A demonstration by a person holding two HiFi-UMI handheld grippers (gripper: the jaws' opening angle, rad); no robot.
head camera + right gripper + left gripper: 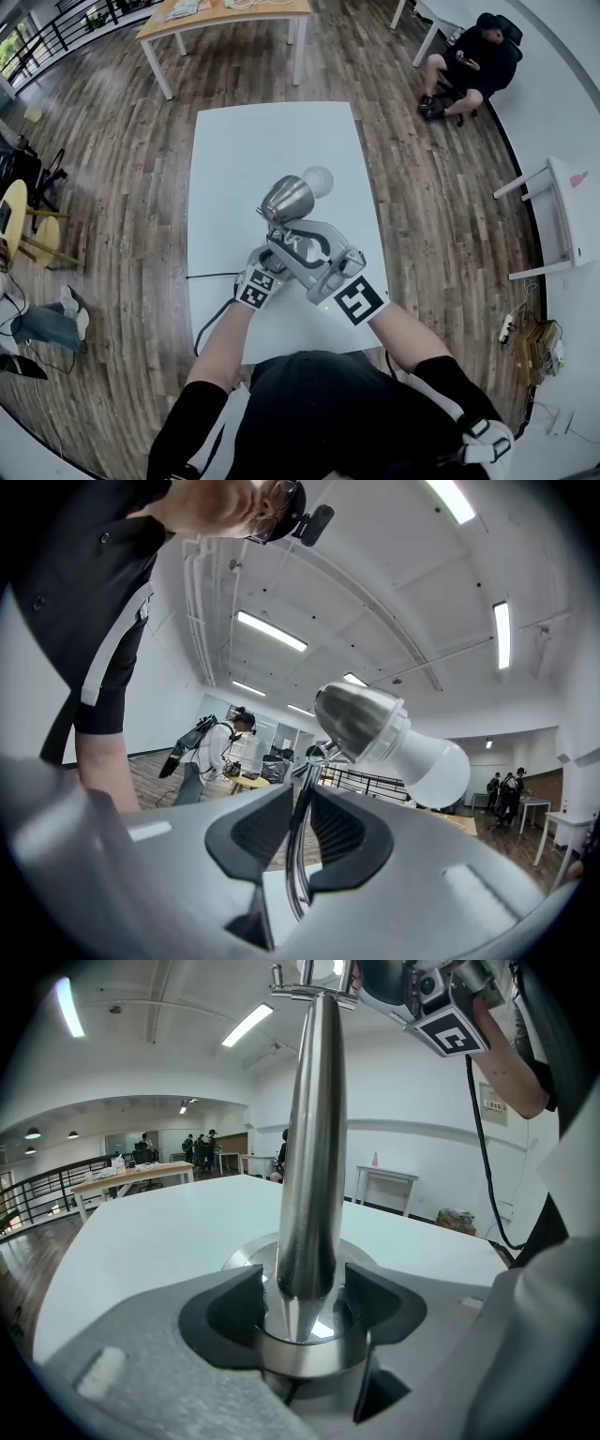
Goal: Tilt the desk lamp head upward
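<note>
The lamp (314, 1129) loses its head past the left gripper view's top edge.

A white rectangular table (272, 159) stands on a wooden plank floor (122, 187). A desk lamp (287, 199) stands on the table, its round metal base (246, 1258) flat on the top. A black cable (211, 276) lies to the left of the lamp and reaches the table's edge.

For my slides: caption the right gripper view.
Right gripper clamps the desk lamp's thin arm, its metal head and white bulb above.
</note>
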